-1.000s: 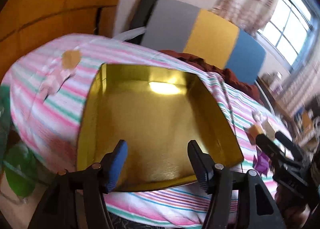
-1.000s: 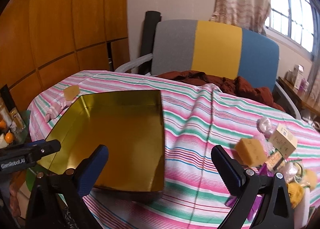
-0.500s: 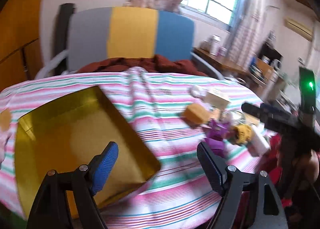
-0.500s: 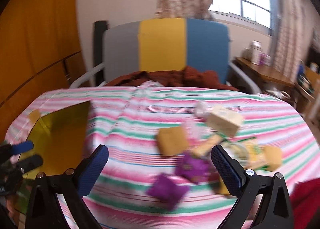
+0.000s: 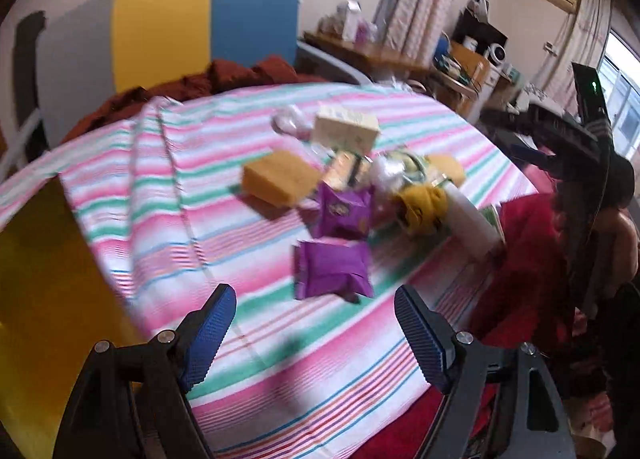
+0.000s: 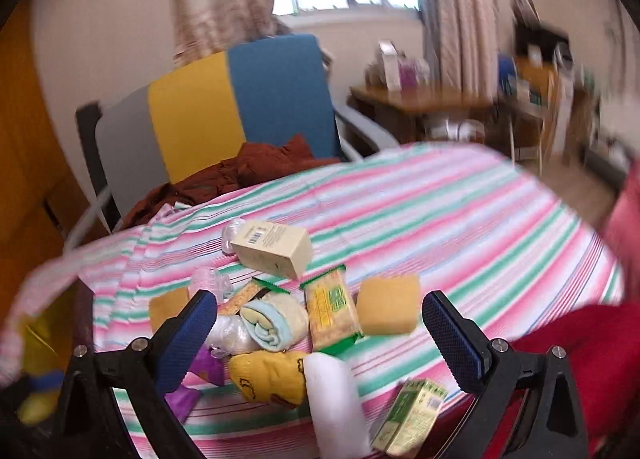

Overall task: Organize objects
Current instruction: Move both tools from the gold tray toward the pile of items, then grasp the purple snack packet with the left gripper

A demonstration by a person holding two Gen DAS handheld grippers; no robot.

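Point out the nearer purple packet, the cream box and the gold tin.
Nearer purple packet [image 5: 331,267], left wrist view, middle of its face.
Cream box [image 6: 274,246], right wrist view, its top face.
Gold tin [image 5: 44,291], left wrist view, inner floor.

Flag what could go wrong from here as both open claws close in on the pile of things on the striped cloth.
1. The small green carton sits at the near edge of the striped cloth; a nudge from the right claw could knock it off.
2. The pile is tight: the yellow sock, white roll and rolled towel touch, so a grab may catch two.
3. The left claw hangs over the near purple packet, slippery-looking and possibly hard to pinch.
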